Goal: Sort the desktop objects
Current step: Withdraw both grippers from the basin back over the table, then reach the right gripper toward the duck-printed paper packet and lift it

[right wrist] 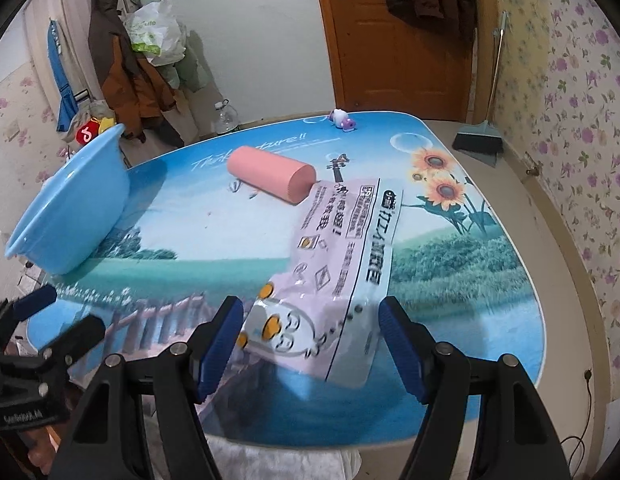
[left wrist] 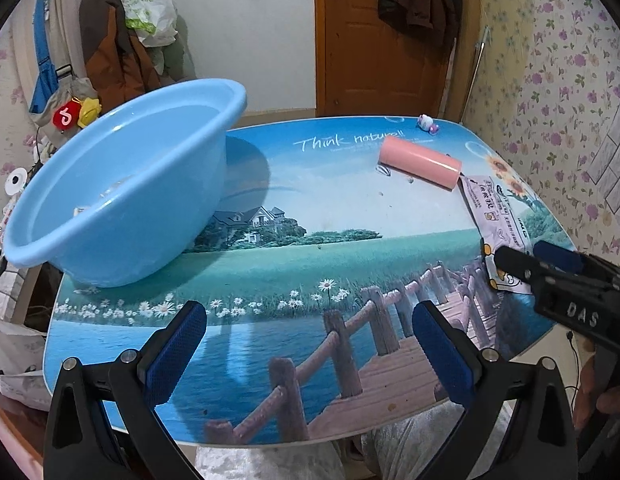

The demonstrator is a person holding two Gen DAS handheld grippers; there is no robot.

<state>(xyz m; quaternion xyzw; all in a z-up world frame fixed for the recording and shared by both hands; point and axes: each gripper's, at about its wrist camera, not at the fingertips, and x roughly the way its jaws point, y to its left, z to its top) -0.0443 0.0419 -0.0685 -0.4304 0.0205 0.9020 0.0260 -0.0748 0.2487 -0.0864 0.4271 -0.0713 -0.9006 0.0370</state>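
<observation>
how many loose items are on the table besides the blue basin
3: a pink roll mid-table, a tissue pack before the right gripper, a small toy at the far edge. The basin's inside is partly hidden.

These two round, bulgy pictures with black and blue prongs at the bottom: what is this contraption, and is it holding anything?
No robot here: a person holds a two-finger clamp in each hand, each with a wide-angle camera looking along its fingers. One picture looks out from the left gripper, the other from the right gripper. Both are open and empty. On the scenery-printed table lie a blue plastic basin, a pink roll, a pale printed plastic packet and a small toy figure. The right gripper hovers at the packet's near end without pressing it.
</observation>
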